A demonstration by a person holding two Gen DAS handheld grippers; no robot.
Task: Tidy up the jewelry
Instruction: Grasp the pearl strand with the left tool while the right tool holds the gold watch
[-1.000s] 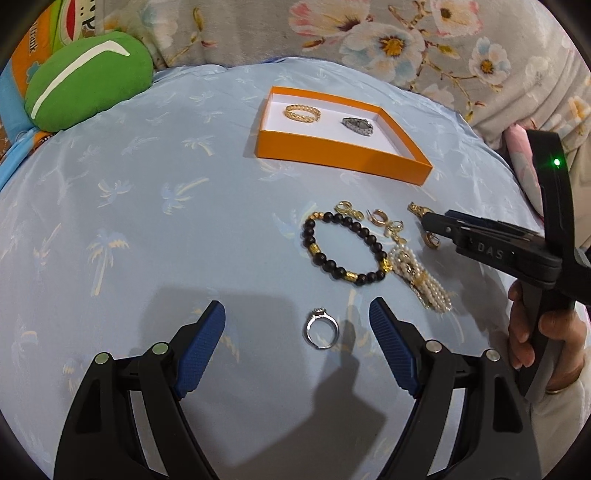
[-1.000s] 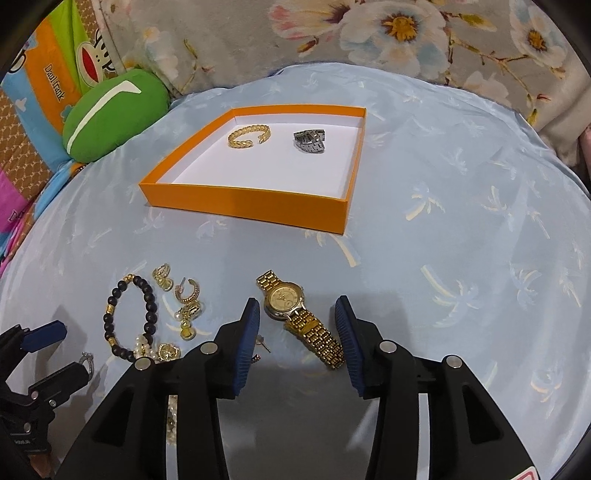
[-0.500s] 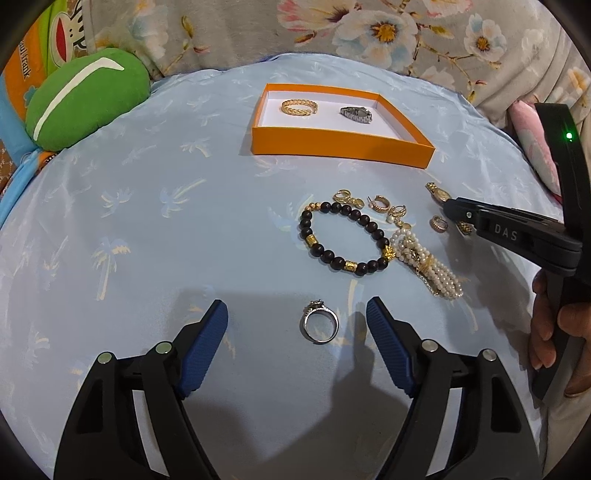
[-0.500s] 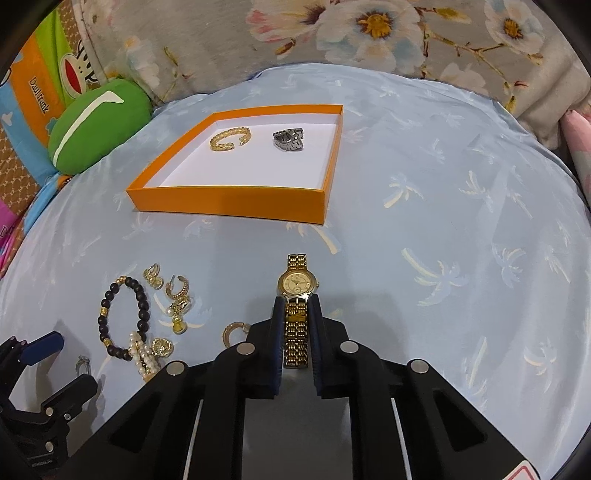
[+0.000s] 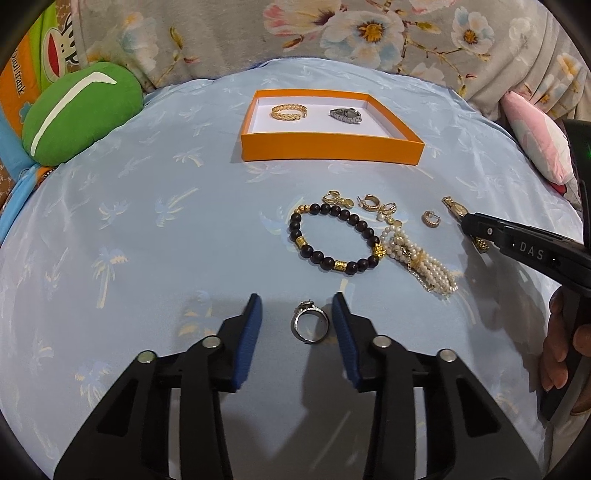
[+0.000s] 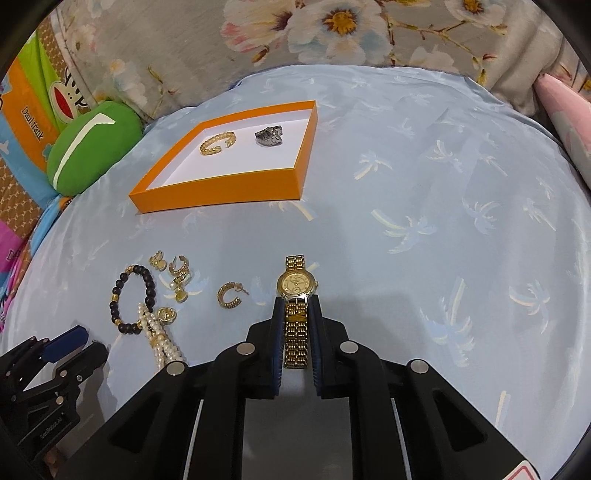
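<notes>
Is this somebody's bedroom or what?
Probably a bedroom or other soft home spot. The jewelry lies on a pale blue palm-print sheet, with floral bedding bunched behind it and a green plush cushion at the side. An orange box sits on the sheet.

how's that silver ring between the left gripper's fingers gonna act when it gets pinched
The silver ring lies flat between the open left gripper, so the pads will probably squeeze its thin, smooth rim and it could squirt out. It looks rigid and light. The cloth looks soft and may give.
</notes>
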